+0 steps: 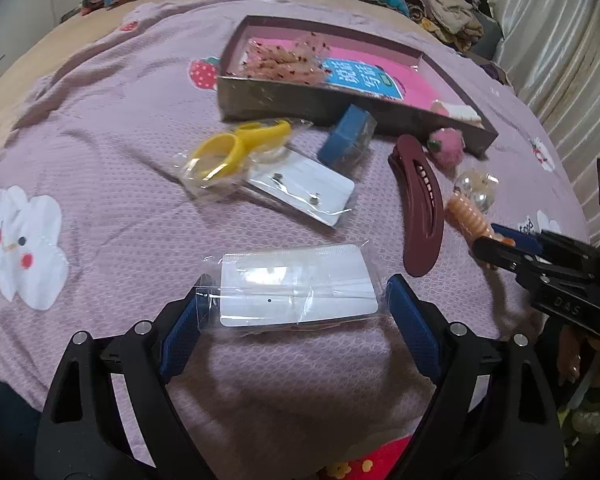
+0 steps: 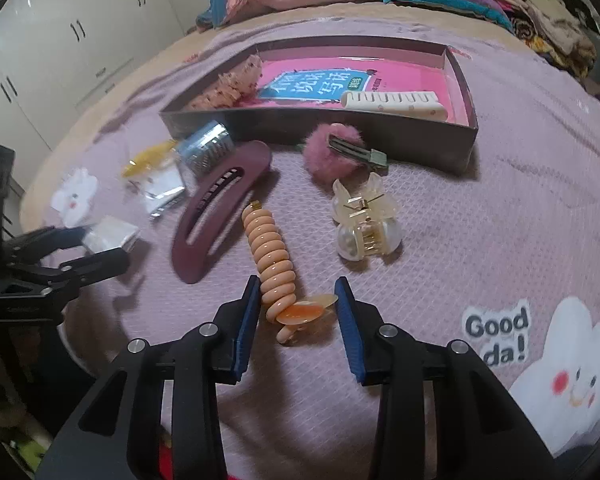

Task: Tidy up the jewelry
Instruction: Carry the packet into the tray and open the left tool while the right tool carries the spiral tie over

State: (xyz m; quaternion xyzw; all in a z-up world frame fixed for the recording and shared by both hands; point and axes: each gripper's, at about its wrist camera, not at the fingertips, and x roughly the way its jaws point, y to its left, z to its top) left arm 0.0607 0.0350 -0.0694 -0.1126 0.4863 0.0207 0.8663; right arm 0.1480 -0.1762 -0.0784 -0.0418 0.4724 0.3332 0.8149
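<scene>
The bed (image 2: 500, 220), under a lilac cover, carries everything. At its far side stands the dark shallow box (image 2: 340, 130), and a pink book already lies on the floor of this box. The box is ahead of both hands: almost straight ahead in the right wrist view, ahead and a little to the right in the left wrist view. I judge that both pieces must travel this way.

Between the hands and the box lie loose pieces. The long maroon hair clip (image 2: 216, 216) lies slanted, just left of the right hand's piece. The pink fluffy clip (image 2: 328, 156) lies close before the box wall.

The left gripper (image 1: 300, 284) has its jaws wide, and the clear packet (image 1: 296, 300) with a white card is between them. The long axis of the packet runs from one pad to the other, so the jaws span its whole length. The film edges lie against both pads, so I judge this a light hold.

The right gripper (image 2: 298, 286) has its jaws narrow around the near end of the peach spiral hair tie (image 2: 270, 256). Its long axis points away from the jaws toward the box, leaning a little left at the far end. The pads meet it across the short width, at the flat disc end, and appear to touch both sides. Most of the tie sticks out forward, so it may swing when lifted.
</scene>
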